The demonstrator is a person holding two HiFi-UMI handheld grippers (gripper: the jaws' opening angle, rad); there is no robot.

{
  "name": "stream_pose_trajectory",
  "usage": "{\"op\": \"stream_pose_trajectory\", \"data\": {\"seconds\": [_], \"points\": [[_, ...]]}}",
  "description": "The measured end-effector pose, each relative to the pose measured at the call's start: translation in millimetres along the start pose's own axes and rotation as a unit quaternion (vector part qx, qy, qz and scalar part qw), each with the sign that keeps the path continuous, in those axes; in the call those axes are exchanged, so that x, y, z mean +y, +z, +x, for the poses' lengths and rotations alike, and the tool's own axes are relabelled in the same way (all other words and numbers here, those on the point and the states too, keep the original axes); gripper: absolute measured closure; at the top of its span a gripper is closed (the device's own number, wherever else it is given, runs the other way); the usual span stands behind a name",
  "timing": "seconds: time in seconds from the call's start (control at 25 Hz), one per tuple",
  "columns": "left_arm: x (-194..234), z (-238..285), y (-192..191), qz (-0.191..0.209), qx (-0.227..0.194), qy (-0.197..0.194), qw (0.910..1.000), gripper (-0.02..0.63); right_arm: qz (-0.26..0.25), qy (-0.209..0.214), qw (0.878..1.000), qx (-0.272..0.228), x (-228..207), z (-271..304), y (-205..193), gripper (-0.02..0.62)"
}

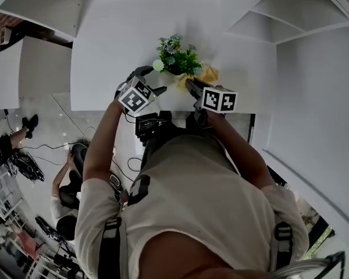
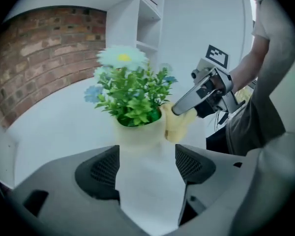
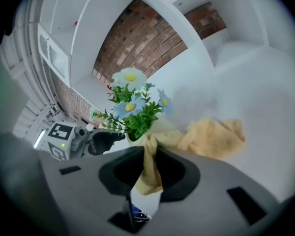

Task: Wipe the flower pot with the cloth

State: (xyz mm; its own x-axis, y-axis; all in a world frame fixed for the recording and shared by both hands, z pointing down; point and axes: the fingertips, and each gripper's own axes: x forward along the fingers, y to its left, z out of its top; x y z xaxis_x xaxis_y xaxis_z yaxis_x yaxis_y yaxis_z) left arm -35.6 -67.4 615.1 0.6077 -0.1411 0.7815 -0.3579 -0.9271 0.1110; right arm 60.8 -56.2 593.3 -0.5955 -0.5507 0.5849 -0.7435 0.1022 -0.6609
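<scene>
Figure: wiping step, pot flanked by both grippers. The flower pot (image 2: 137, 134), pale and filled with green foliage (image 2: 132, 100) and daisy-like blooms, stands upright on the white table (image 2: 59, 127) near its front edge, between the two tools. The right gripper (image 3: 148, 168) has its jaws nearly together on a twisted fold of the yellow cloth (image 3: 214, 136); the rest of the cloth trails from the jaws up to the pot's side and then spreads loose on the table beyond it. The left gripper (image 2: 147, 161) stands with its jaws wide apart and nothing between the pads but bare table; the pot sits just ahead of its tips, apparently untouched. The step in hand appears to be rubbing the pot wall with the cloth. To do it well, the free gripper probably needs to brace or lightly clasp the pot's lower wall first, since so small a pot is likely to slide or tip under a sideways push. The wiping strokes are best kept low on the wall, below the leaves, with the bunched part of the cloth rather than the bare jaw tips meeting the surface, and the loose tail kept from snagging on the stems
</scene>
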Motion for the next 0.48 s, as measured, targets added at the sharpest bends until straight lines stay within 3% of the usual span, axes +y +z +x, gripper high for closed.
{"op": "stream_pose_trajectory", "data": {"seconds": [0.24,0.48], "points": [[21.8,16.2,21.5,0.048,0.037,-0.005,0.9982,0.247,-0.003,-0.006,1.000,-0.007,-5.1,1.4,9.4,0.511],[-6.4,22.7,24.6,0.033,0.012,-0.011,0.9993,0.249,0.014,-0.036,0.999,-0.037,-31.5,-8.4,31.6,0.509]]}}
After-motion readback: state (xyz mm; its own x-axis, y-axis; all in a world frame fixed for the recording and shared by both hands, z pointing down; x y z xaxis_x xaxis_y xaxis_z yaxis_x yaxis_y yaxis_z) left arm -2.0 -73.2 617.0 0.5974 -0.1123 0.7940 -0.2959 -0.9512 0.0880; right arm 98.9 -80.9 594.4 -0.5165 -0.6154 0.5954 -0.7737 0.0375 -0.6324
